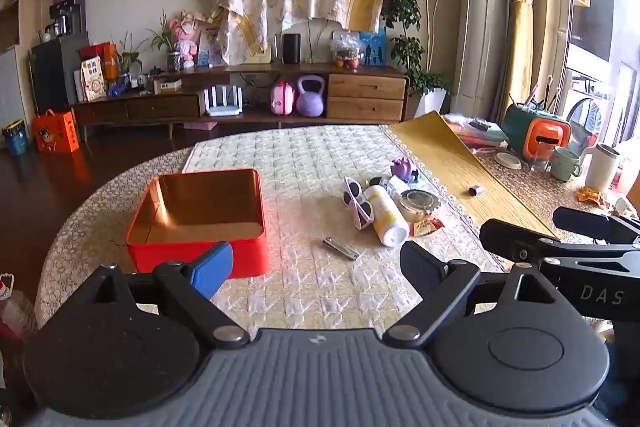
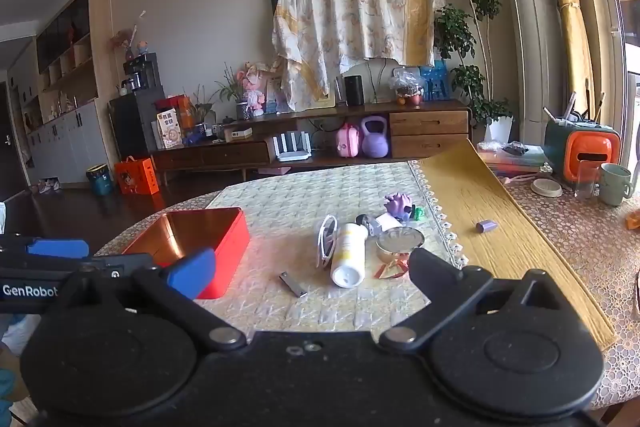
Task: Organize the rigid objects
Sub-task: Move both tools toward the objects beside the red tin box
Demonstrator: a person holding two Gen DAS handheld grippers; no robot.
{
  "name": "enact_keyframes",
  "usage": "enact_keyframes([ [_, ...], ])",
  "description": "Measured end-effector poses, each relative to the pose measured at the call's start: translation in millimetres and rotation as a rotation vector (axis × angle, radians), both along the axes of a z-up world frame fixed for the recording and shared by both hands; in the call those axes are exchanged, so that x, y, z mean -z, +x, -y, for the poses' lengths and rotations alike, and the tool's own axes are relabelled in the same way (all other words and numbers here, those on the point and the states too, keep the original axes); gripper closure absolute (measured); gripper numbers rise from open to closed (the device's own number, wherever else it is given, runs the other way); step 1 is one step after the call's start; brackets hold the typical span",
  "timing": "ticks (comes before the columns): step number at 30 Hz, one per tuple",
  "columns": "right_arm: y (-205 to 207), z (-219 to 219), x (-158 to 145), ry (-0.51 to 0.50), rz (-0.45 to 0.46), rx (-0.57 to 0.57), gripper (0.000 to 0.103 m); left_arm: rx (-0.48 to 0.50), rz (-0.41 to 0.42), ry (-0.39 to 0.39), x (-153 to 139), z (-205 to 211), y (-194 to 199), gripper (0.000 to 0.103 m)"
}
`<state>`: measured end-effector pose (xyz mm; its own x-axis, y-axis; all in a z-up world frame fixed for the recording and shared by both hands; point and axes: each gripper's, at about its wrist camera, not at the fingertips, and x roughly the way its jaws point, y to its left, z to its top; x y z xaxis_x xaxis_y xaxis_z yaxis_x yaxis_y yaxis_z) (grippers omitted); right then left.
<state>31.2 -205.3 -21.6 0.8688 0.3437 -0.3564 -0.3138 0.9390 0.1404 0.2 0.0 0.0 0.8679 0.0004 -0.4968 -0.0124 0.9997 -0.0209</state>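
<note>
A red tin box with a shiny inside stands empty on the left of the quilted cloth. To its right lies a small heap: white sunglasses, a white and yellow bottle on its side, a round tin, a purple toy. A metal nail clipper lies nearer to me. My left gripper hovers open and empty in front of the box. My right gripper hovers open and empty over the clipper.
A yellow mat with a small purple block lies to the right. Beyond it stand a green mug, a white cup and an orange and green holder. The table edge curves at the left.
</note>
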Motion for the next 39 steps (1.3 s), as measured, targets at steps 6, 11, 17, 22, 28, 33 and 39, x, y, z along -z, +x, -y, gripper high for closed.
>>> enact_keyframes([
  [6, 0.7, 0.5, 0.0, -0.009, 0.002, -0.004, 0.000, 0.008, -0.037, 0.009, -0.7, 3.6, 1.9, 0.012],
  [11, 0.7, -0.6, -0.7, -0.007, 0.001, -0.008, 0.000, 0.006, -0.033, -0.002, 5.1, 2.5, 1.1, 0.012],
  [17, -3.1, 4.0, -4.4, 0.012, -0.004, 0.001, 0.000, 0.002, -0.033, -0.004, 9.4, 0.7, 2.6, 0.012],
  [22, 0.0, 7.5, -0.3, 0.044, -0.024, -0.010, 0.001, -0.015, -0.037, -0.012, 9.4, -2.1, 3.5, 0.012],
  [28, -0.4, 6.9, 0.4, 0.043, -0.028, -0.015, 0.001, -0.017, -0.035, -0.015, 8.6, -2.9, 2.9, 0.012],
  [33, 0.0, 7.4, 0.6, 0.042, -0.029, -0.016, 0.001, -0.021, -0.036, -0.016, 7.5, -2.4, 3.0, 0.012],
  [39, 0.4, 7.3, 0.6, 0.040, -0.028, -0.015, 0.001, -0.030, -0.036, -0.013, 5.9, -3.5, 2.8, 0.012],
])
